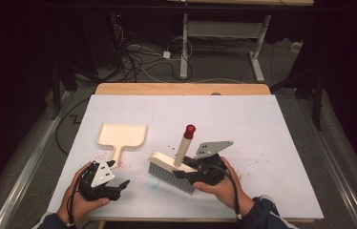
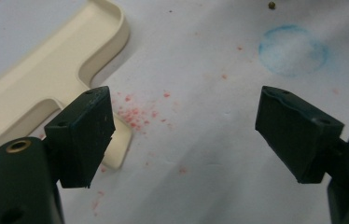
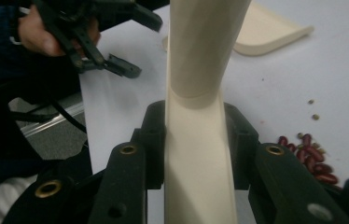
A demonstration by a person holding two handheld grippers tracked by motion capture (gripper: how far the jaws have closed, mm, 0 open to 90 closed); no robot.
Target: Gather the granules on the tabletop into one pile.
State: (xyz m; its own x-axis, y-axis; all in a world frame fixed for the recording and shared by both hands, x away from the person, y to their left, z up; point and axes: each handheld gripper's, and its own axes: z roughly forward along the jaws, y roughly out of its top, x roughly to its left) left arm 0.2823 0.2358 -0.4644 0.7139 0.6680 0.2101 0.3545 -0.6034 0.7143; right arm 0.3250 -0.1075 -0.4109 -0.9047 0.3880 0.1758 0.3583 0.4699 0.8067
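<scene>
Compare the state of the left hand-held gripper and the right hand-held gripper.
The left hand-held gripper has its jaws spread wide with nothing between them; the right hand-held gripper is clamped on the cream brush. The left one points at bare white table beside the dustpan handle, among red crumbs; the right one holds the brush by its base with the bristles near the table. Both are black and hand-held.

The left gripper [image 1: 119, 183] rests low with its jaws spread wide, while the right gripper [image 1: 179, 172] is clamped tight, tilted leftward.
</scene>
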